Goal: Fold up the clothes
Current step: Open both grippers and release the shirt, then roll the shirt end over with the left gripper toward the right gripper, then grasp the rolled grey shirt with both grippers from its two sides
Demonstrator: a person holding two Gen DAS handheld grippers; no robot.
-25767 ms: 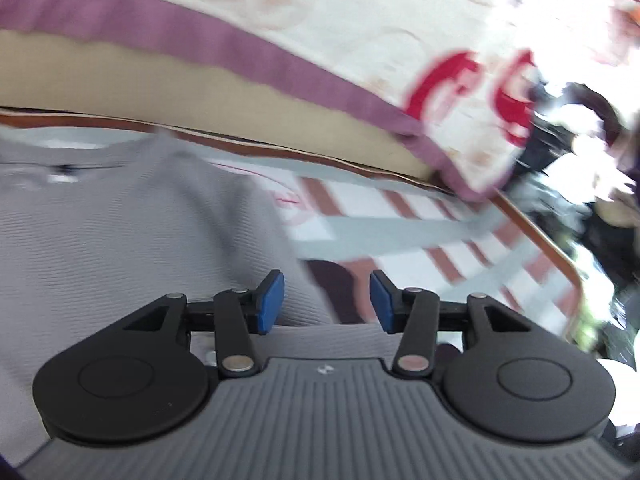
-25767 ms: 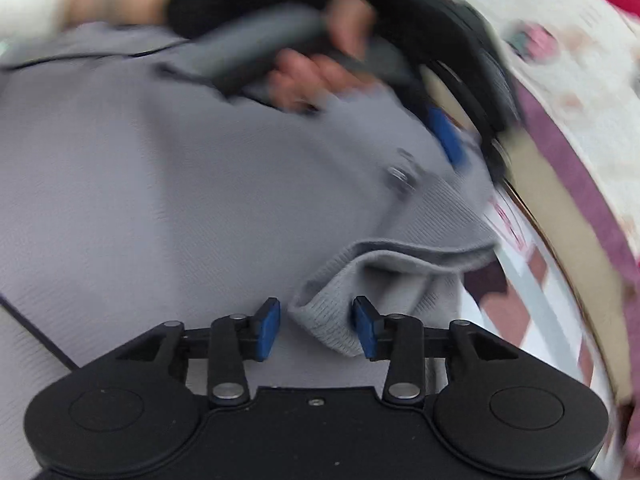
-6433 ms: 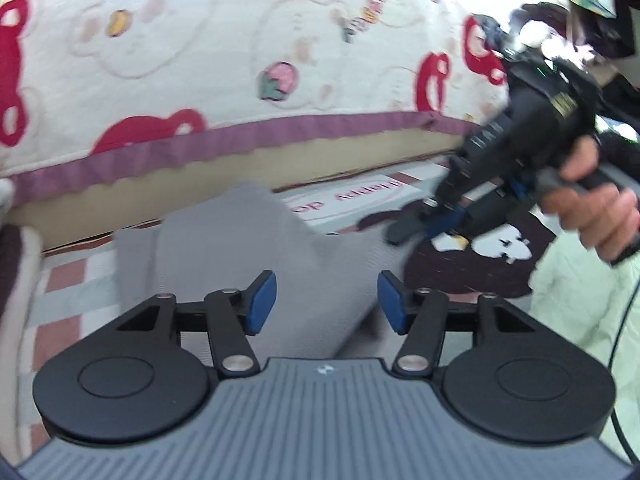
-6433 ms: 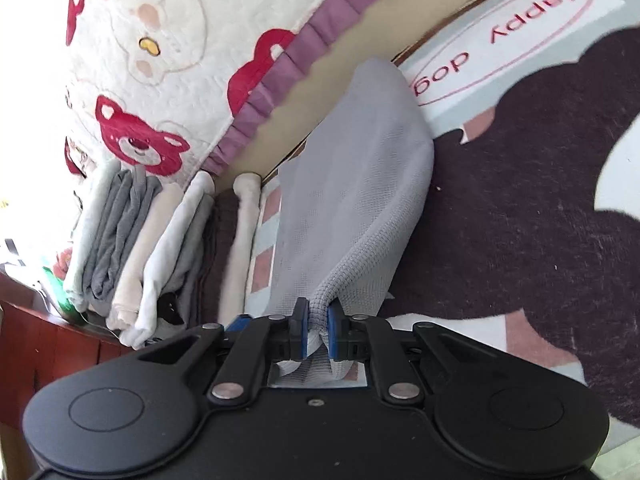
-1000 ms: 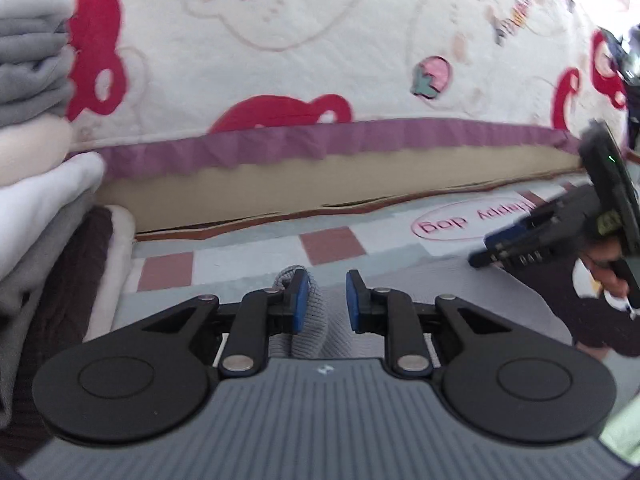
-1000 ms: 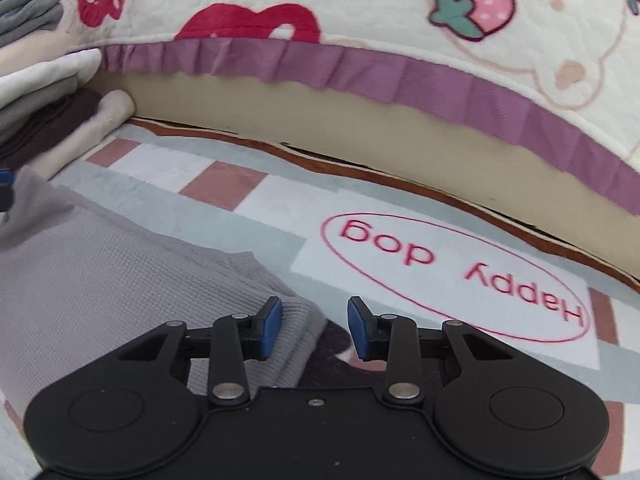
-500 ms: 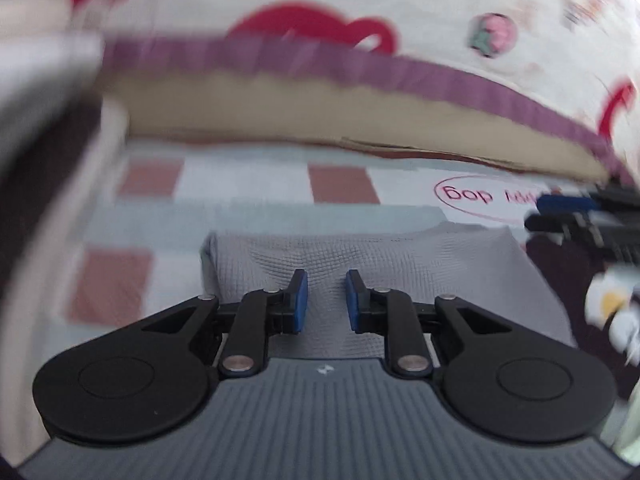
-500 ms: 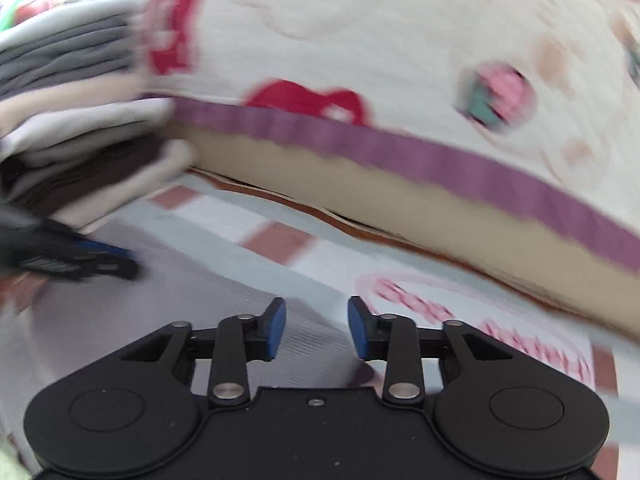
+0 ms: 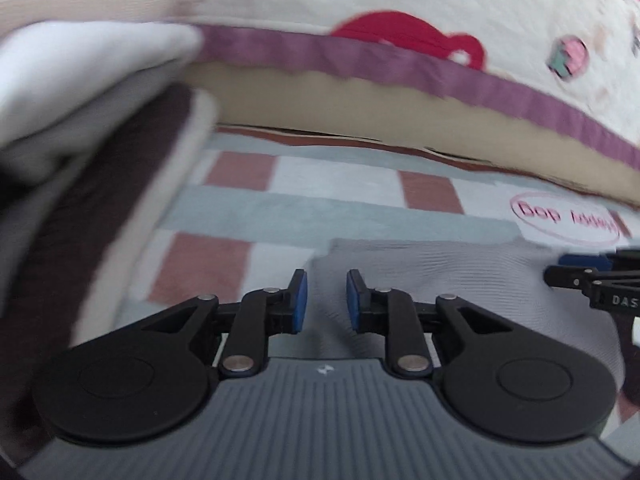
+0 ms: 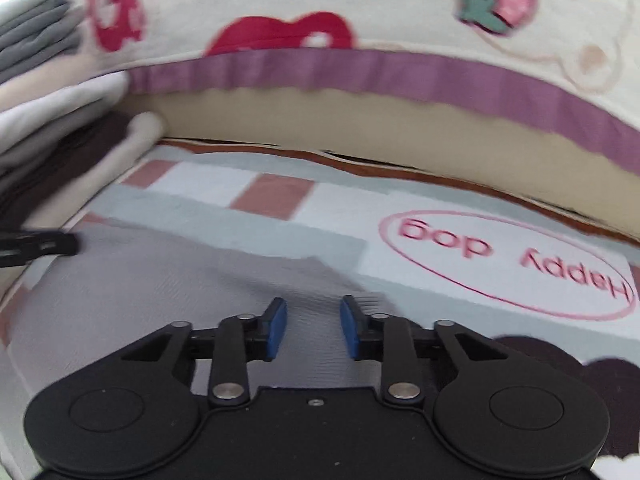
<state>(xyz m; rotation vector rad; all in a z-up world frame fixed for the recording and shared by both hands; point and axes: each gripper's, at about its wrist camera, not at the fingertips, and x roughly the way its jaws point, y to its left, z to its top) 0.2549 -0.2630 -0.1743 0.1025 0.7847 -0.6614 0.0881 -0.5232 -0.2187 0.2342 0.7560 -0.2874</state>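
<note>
folded grey garment (image 9: pixel 448 276) flat on the checked mat (image 9: pixel 332 208), left gripper (image 9: pixel 323 303) parted and empty over its left end, right gripper (image 10: pixel 308 329) parted too over the right end, stack of folded clothes (image 9: pixel 76 128) far left

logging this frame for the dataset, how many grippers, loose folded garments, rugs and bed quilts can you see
Grippers: 2, left gripper and right gripper
Folded grey garment on the rug: 1
Patterned rug: 1
Bear-print quilt: 1
Total: 5, leaving out the blurred stack of folded clothes, uncountable here.
</note>
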